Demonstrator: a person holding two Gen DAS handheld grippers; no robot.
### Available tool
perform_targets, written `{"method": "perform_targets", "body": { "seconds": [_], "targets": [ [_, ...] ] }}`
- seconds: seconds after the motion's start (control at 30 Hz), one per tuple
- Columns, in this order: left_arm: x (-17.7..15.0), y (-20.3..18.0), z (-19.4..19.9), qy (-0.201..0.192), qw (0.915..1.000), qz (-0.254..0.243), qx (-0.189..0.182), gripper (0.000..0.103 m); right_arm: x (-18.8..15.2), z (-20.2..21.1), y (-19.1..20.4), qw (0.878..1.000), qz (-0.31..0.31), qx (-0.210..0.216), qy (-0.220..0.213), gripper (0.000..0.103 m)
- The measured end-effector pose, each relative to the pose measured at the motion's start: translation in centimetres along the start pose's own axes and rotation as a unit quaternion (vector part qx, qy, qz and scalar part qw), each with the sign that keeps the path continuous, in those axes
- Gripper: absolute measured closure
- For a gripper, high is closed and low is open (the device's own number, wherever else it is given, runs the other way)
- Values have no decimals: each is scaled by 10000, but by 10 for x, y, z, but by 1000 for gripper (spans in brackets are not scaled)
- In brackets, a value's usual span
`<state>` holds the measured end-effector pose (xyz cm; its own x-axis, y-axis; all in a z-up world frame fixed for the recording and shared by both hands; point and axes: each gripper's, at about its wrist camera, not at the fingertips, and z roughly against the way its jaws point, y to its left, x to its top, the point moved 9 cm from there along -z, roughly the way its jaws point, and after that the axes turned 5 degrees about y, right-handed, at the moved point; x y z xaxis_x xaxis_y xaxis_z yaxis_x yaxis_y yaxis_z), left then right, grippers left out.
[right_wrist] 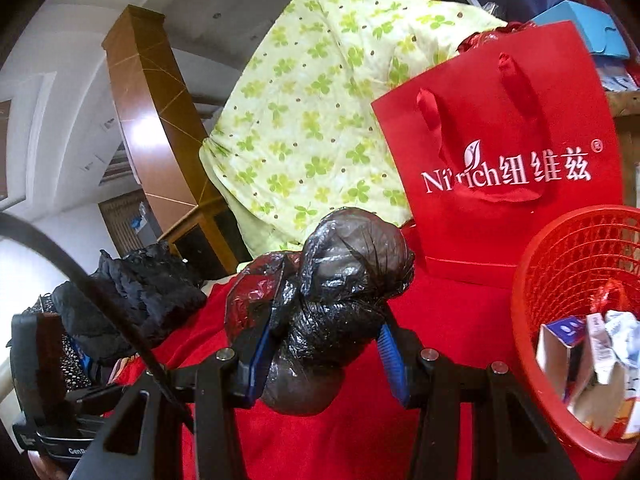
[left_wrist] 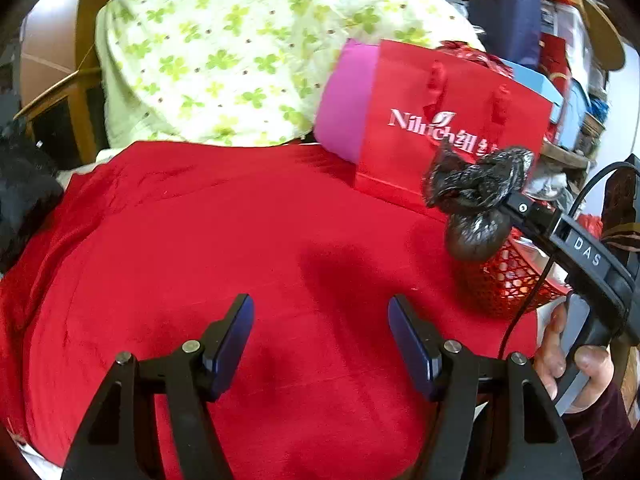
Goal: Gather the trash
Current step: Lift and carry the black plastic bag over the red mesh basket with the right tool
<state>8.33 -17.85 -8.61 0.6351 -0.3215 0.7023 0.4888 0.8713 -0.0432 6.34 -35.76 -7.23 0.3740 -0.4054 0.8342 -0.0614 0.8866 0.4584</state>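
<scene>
Left wrist fisheye coverage showed a red cloth spread over a surface, with the left gripper held above it, its two blue-padded jaws standing well apart and nothing between them. To the right in that view, the right gripper was seen reaching in, held by a hand in a dark sleeve, and a knotted black plastic bag was carried at its tip, lifted clear of the cloth. From the right wrist view, the same black bag was shown pinched between the blue pads of the right gripper, the jaws closed partway onto the crumpled plastic, with a rounded bundle hanging below them. A red mesh basket was placed just to the right, already holding several crumpled wrappers and small cartons. Behind it a red paper gift bag with white lettering was stood upright, against a pale green clover-print bundle. A heap of dark clothing was left at the far left. The task was judged to be partly done: some rubbish was in the basket, the bag was picked up but not yet dropped in, and no other loose litter could be made out on the cloth.
</scene>
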Motion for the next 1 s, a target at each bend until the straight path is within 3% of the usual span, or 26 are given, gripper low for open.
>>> {"method": "perform_targets", "body": {
  "seconds": [1.0],
  "targets": [
    [15, -82, -4, 12, 9973, -676, -287, 32, 14, 74, -43, 9963, -420, -102, -748, 52]
  ]
}}
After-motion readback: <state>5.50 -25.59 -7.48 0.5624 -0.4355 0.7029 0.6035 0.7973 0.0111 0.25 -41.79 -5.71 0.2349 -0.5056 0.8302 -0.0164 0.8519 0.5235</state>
